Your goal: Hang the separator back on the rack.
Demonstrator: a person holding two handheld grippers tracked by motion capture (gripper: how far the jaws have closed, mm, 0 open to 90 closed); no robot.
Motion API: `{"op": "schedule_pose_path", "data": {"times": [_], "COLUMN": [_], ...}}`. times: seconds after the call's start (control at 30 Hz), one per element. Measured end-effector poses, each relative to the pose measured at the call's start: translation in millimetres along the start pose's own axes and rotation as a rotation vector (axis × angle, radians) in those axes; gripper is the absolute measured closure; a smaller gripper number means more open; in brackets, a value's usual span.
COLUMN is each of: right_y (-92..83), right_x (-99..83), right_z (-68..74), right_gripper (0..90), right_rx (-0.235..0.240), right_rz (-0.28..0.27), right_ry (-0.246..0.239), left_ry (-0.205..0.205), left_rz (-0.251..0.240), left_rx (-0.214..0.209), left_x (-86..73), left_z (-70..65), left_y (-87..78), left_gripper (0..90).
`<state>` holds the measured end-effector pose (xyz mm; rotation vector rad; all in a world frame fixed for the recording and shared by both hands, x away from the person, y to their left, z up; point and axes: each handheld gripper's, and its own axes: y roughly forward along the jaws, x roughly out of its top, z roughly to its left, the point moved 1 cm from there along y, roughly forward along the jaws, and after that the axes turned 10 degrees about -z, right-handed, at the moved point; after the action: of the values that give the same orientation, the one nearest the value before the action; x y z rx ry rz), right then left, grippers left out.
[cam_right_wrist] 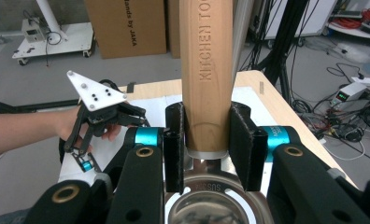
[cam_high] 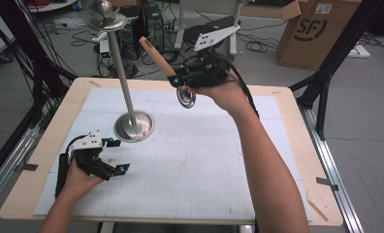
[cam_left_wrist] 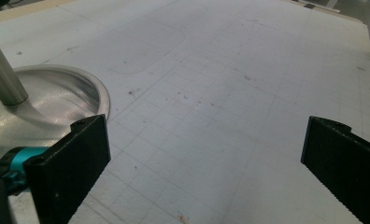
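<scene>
Ladle (cam_high: 173,77), a steel bowl on a wooden handle (cam_right_wrist: 206,70), hangs in the air over the far middle of the table (cam_high: 287,126), well above the white mat (cam_high: 195,150). At the left, the left gripper (cam_high: 115,155) rests low on the mat just beside the round base of a steel stand (cam_high: 134,126), its jaws spread wide with nothing between them. Right of the stand's tall pole, the right gripper (cam_high: 179,80) is clamped on the handle just above the bowl, with the handle slanting up and away to the left.
</scene>
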<state>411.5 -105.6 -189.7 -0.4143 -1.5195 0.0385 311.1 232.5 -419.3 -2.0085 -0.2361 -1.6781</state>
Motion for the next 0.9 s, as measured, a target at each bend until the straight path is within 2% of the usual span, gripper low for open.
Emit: {"op": "schedule_pose_path", "data": {"times": [0.3,0.9], "right_y": [12.7,29.5], "right_x": [12.9,25.8], "right_z": [-6.8,-17.4], "right_gripper": [68.5,68.5], "right_rx": [-0.010,-0.028], "right_rz": [0.002,0.006], "right_ry": [0.000,0.003], "left_ry": [-0.002,0.001], "left_rz": [-0.002,-0.005], "left_rx": [0.000,0.001], "left_x": [0.5,1.5], "left_z": [0.2,0.8], "left_y": [-0.4,-1.0], "left_gripper": [1.9,1.9]}}
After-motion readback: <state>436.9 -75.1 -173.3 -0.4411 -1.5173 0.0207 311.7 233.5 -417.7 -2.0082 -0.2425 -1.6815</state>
